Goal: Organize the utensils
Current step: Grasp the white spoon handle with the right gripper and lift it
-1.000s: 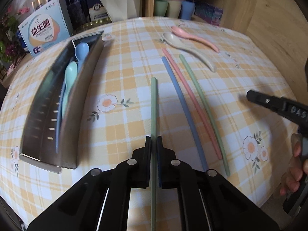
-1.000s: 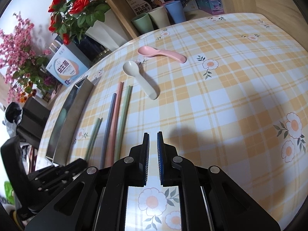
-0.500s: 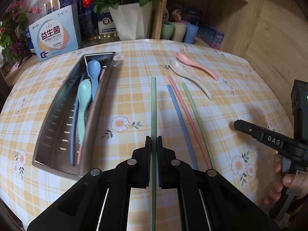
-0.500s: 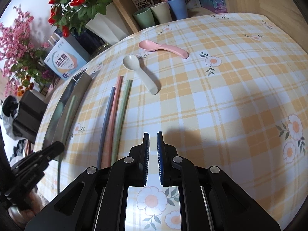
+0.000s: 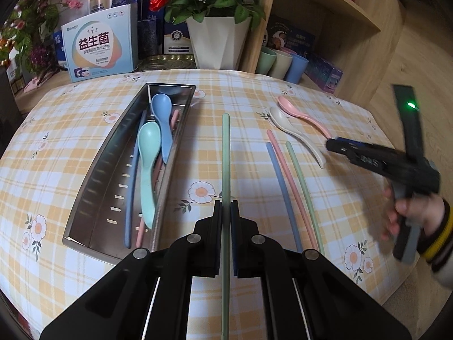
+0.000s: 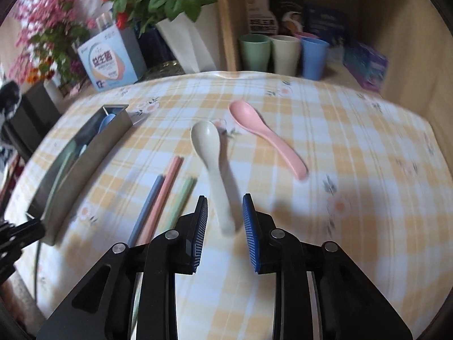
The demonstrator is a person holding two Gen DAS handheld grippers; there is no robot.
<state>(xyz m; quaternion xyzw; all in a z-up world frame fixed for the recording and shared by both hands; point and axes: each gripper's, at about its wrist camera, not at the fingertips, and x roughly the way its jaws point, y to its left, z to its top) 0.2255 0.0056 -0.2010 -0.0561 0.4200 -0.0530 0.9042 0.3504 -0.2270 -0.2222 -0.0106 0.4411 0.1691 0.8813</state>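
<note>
Soft daylight, fairly bright. The left wrist view is sharp, though the right gripper smears. The right wrist view is motion-blurred throughout. Fisheye bending curves the table edges; corners go black.

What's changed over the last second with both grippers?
The right gripper swung over to the white spoon's handle, jaws opening around it, not yet gripping. The left gripper stays clamped on the pale green chopstick, lifted slightly. Steel tray, loose chopsticks and pink spoon unmoved.
</note>
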